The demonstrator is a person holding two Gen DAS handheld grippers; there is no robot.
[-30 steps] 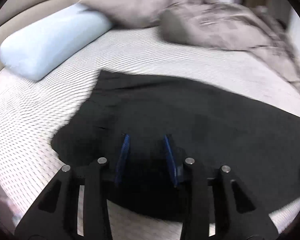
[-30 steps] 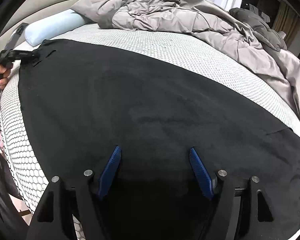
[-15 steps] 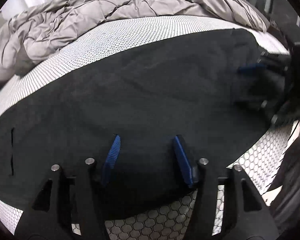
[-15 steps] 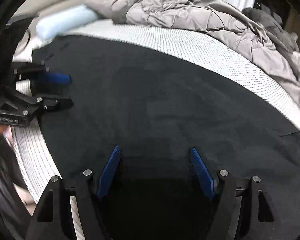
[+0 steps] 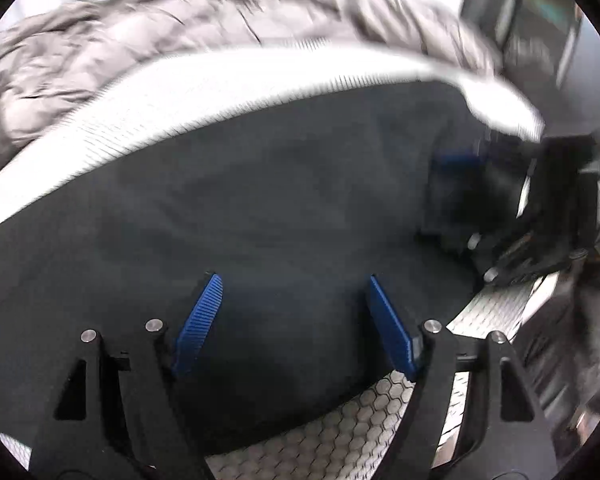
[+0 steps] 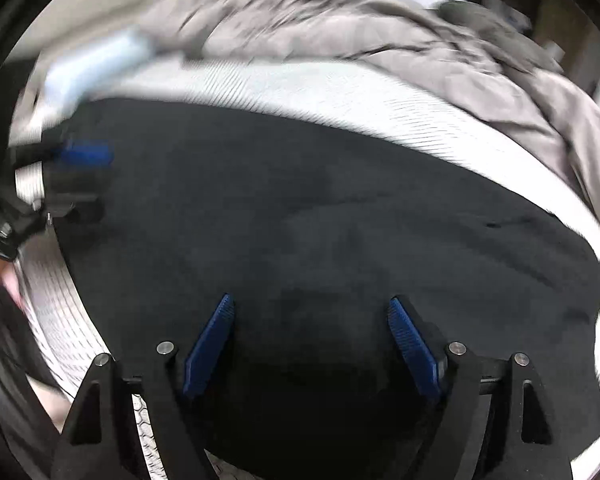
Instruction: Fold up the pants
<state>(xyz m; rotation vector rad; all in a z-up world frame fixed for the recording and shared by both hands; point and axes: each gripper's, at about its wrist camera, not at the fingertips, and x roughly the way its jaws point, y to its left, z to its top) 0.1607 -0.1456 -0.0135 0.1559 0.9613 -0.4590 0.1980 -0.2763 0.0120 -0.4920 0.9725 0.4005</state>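
A: Where do the black pants (image 5: 260, 208) lie?
B: Spread flat on the white mattress (image 5: 228, 84), under and ahead of both grippers.
A: And the grippers?
B: The left gripper (image 5: 294, 308) and right gripper (image 6: 310, 332) have jaws apart, holding nothing. Beyond them lies a grey comforter (image 6: 340, 28).

Pants (image 6: 340, 208) on mattress (image 6: 300, 92), duvet (image 6: 340, 32) behind, pillow (image 6: 88, 68) back-left
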